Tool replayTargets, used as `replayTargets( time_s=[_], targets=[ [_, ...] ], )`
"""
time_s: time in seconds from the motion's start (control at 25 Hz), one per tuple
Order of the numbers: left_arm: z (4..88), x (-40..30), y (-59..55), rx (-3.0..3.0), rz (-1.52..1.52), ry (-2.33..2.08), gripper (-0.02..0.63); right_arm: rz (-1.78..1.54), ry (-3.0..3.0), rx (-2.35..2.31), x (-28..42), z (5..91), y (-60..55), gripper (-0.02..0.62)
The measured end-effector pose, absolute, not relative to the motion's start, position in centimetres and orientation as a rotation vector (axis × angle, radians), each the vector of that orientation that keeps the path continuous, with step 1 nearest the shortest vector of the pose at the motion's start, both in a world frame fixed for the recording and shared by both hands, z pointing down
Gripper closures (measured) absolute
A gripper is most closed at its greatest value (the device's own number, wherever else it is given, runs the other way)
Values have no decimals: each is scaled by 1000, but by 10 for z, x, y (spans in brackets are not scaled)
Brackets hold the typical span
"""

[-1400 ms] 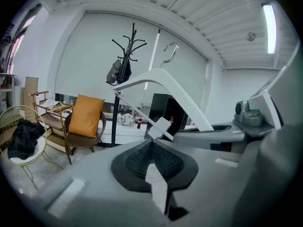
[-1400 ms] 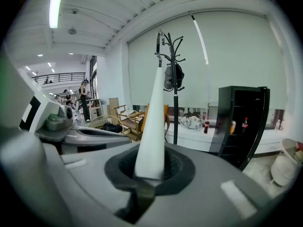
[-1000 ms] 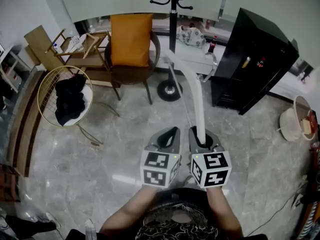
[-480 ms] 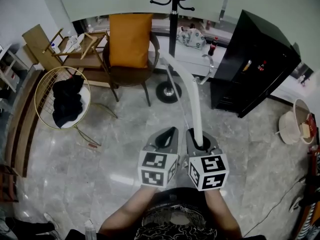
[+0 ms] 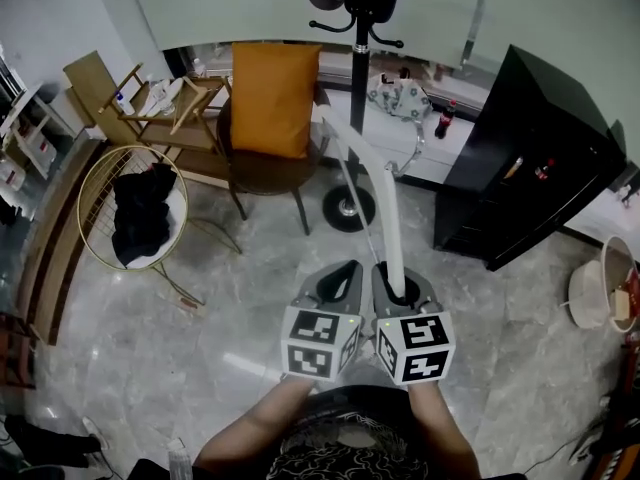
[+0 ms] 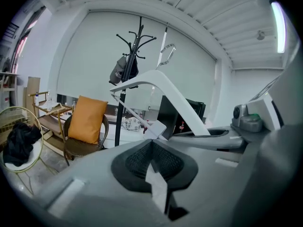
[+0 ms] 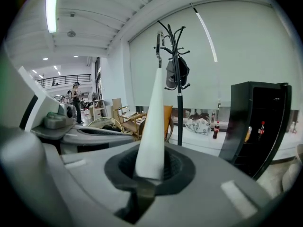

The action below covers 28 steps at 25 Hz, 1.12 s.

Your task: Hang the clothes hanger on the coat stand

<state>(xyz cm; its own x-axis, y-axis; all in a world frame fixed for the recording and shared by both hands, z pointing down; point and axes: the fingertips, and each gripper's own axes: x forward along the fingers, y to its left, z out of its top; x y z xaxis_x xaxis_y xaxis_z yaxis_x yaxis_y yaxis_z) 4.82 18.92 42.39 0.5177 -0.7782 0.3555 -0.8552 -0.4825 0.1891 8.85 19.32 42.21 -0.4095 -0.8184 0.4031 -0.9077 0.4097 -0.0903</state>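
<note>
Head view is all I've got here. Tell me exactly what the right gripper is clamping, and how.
Observer: The right gripper is shut on the white hanger, at its arm tip, with a pad on each side.
Operator: Describe the coat stand's top.
Observer: A dark bag hangs from the coat stand; its upper prongs look bare.
Operator: Locate the hanger's hook.
Observer: The metal hook is apart from the stand, on no prong.

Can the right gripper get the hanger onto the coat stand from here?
Probably not yet: the right gripper grips the hanger, but the coat stand stands farther ahead. Bare floor between them leaves the way free.
</note>
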Motion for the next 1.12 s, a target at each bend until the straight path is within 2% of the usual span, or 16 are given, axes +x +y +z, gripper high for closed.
replayTargets(
  time_s=[0.6, 1.12],
  targets=[
    [419, 98, 85, 2368, 378, -1467, 600, 431, -2463, 1381, 140, 413, 89, 565],
    [414, 116, 49, 2311, 390, -1560, 600, 421, -2525, 1285, 158, 414, 49, 565]
  ],
)
